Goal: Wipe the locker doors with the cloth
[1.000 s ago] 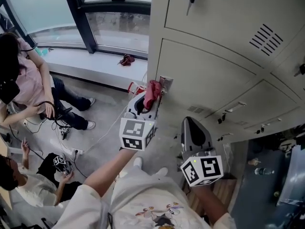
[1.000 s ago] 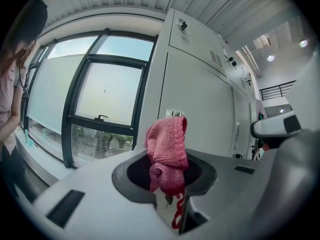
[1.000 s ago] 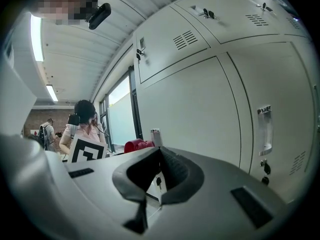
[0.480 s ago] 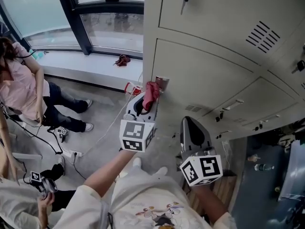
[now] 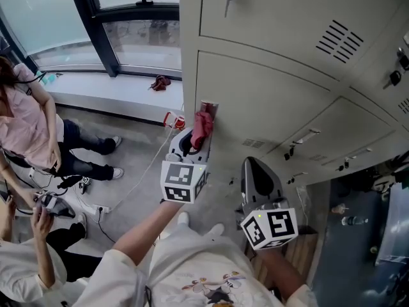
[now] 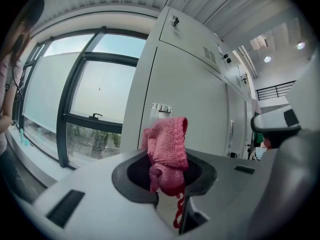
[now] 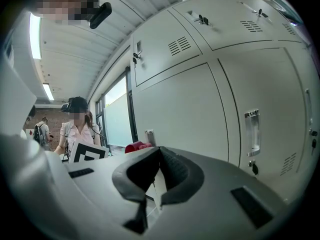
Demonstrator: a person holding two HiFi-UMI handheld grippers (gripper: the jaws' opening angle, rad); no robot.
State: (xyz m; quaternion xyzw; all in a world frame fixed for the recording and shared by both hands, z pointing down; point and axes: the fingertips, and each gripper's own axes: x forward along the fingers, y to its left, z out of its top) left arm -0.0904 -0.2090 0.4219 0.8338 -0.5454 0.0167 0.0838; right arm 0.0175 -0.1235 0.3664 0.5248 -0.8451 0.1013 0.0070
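A pink knitted cloth [image 5: 202, 126] [image 6: 167, 151] is bunched in my left gripper [image 5: 193, 139] [image 6: 167, 181], which is shut on it. The cloth sits close to the left edge of a beige locker door [image 5: 281, 101] [image 6: 185, 104], beside its small handle plate [image 5: 209, 107] [image 6: 161, 109]. My right gripper [image 5: 254, 178] [image 7: 159, 171] hangs lower and to the right, in front of the lockers, shut with nothing between its jaws. In the right gripper view the cloth [image 7: 138, 146] peeks over the jaws, and more locker doors [image 7: 200, 114] fill the frame.
A window [image 5: 70, 11] with a white sill [image 5: 115, 91] lies left of the lockers; a dark red item [image 5: 160, 82] rests on the sill. People sit and crouch on the floor at the left [image 5: 32, 133]. A cable and power strip [image 5: 96, 205] lie on the floor.
The view has drifted so the lockers sit further left; the left gripper with the cloth stays by the door's left edge. The people at the left have shifted. The right gripper has not moved.
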